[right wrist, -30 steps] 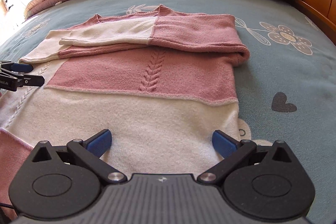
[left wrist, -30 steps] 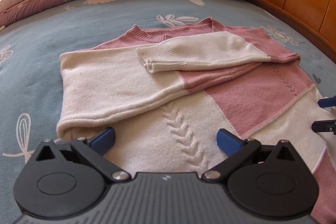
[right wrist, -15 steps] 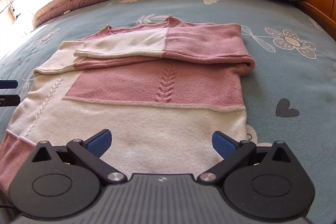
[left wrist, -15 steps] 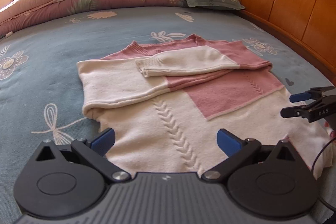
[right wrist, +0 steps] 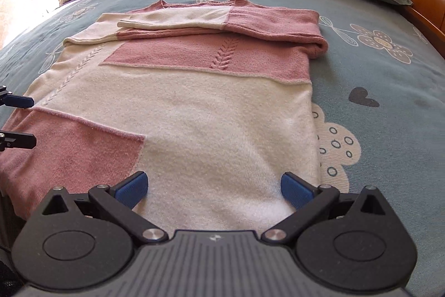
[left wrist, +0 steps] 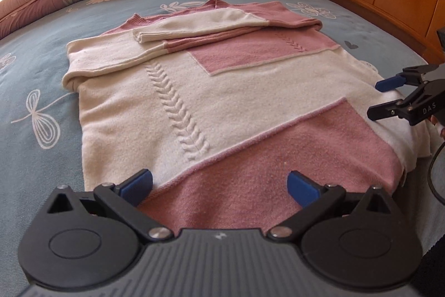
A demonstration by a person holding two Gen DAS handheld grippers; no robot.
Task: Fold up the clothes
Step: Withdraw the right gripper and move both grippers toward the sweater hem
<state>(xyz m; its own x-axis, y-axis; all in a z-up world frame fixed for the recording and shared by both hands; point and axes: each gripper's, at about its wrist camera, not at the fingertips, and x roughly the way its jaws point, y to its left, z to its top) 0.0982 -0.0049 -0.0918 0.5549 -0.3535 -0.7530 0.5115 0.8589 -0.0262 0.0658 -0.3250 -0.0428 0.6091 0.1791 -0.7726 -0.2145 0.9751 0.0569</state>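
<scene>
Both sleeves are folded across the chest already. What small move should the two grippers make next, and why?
Probably lower both open grippers onto the hem and close on it. The left gripper and right gripper hover wide open over the near edge of the sweater, holding nothing, while both sleeves lie across the chest, so the bottom-up fold seems next.

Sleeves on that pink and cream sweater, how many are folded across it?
2. A cream sleeve lies across the chest on top; a second sleeve lies just beneath it, partly covered, on the sweater.
</scene>
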